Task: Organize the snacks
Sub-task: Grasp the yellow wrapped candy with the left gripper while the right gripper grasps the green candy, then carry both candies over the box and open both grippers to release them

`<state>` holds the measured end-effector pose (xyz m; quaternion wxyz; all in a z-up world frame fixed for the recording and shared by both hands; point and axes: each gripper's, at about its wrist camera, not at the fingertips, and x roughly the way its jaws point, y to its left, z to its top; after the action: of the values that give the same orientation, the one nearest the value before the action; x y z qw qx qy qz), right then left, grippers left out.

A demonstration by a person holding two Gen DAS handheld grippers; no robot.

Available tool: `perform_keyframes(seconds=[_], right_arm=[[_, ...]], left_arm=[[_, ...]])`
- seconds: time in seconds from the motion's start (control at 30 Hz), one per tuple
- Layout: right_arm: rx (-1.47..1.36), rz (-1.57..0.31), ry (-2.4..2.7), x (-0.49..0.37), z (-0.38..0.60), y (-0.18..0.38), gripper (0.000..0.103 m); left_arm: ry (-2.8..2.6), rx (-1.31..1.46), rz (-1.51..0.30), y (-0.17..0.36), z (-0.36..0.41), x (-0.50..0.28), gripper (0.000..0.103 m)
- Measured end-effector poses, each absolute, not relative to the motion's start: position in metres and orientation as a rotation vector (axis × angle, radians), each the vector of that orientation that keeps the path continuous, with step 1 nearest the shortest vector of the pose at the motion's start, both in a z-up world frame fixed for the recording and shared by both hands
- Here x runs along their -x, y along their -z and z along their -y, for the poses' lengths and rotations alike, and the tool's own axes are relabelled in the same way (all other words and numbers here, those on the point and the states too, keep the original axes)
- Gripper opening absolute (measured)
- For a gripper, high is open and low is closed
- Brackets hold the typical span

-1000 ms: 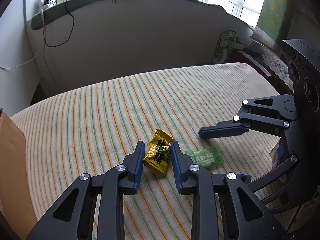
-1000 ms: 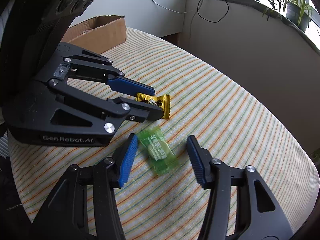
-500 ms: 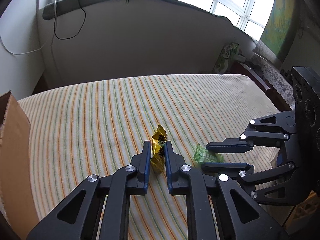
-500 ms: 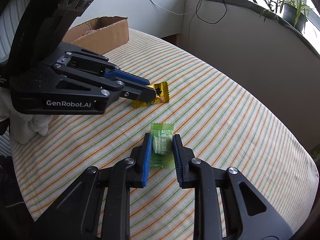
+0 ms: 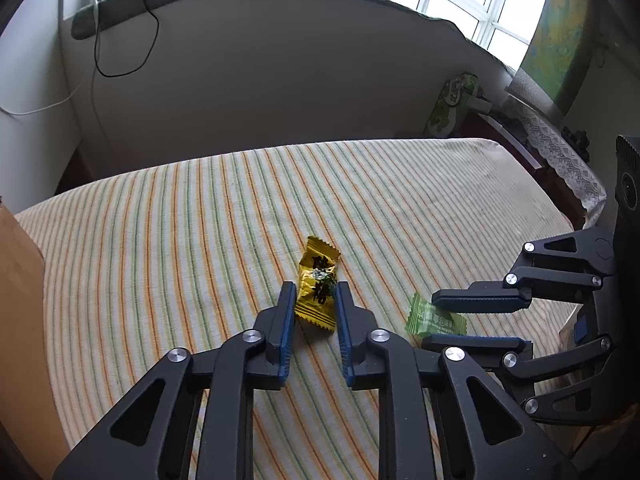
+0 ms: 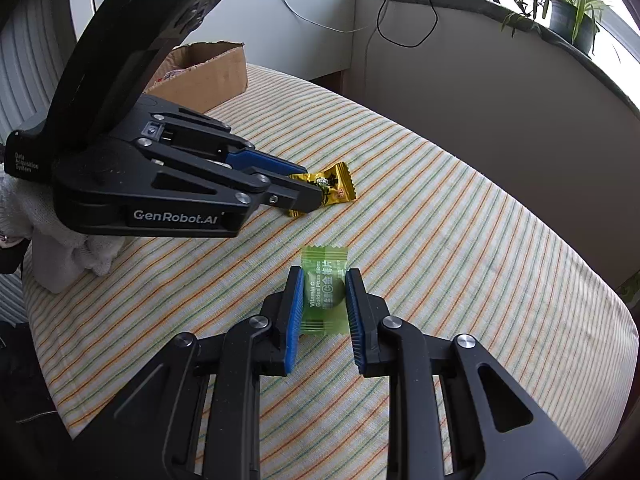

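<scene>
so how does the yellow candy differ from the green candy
The yellow candy has an opaque gold wrapper with dark characters; the green candy has a translucent green wrapper with white print. The left gripper clamps the yellow one, the right gripper the green. Both are small pillow packs with crimped ends.

Glossy foil yellow candy (image 5: 317,290); matt woven tablecloth (image 5: 200,216); box (image 6: 208,76) prob. cardboard

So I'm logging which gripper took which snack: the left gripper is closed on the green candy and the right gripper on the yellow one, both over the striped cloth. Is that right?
The colours are swapped. The left gripper is closed on the yellow candy, as the left wrist view shows, and the right gripper on the green candy, as the right wrist view shows. Both are over the striped cloth, as you said.
</scene>
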<state>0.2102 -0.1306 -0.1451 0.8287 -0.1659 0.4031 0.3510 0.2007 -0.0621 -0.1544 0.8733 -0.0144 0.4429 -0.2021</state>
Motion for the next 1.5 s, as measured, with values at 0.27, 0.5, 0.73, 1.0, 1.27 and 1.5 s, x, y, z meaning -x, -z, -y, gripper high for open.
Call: perform_keyframes(seconds=[0.27, 0.5, 0.73, 1.0, 1.27, 1.5], right_arm=[[0.324, -0.855, -0.720, -0.214, 0.142, 0.145, 0.022], [0.311, -0.849, -0.709, -0.214, 0.146, 0.144, 0.022], [0.289, -0.833, -0.698, -0.207, 0.148, 0.136, 0.022], [0.290, -0.797, -0.700, -0.198, 0.140, 0.115, 0.022], [0.297, -0.759, -0.732, -0.195, 0.113, 0.091, 0.022], [0.305, -0.725, -0.784, -0.193, 0.071, 0.072, 0.022]], left_arm=[[0.389, -0.110, -0.891, 0.155, 0.083, -0.206, 0.030], [0.407, -0.126, -0.875, 0.154, 0.088, -0.204, 0.021], [0.414, -0.067, -0.844, 0.139, 0.078, -0.188, 0.021], [0.394, -0.040, -0.788, 0.113, 0.061, -0.164, 0.021], [0.345, -0.006, -0.736, 0.090, 0.028, -0.139, 0.021], [0.291, 0.025, -0.703, 0.077, -0.005, -0.124, 0.021]])
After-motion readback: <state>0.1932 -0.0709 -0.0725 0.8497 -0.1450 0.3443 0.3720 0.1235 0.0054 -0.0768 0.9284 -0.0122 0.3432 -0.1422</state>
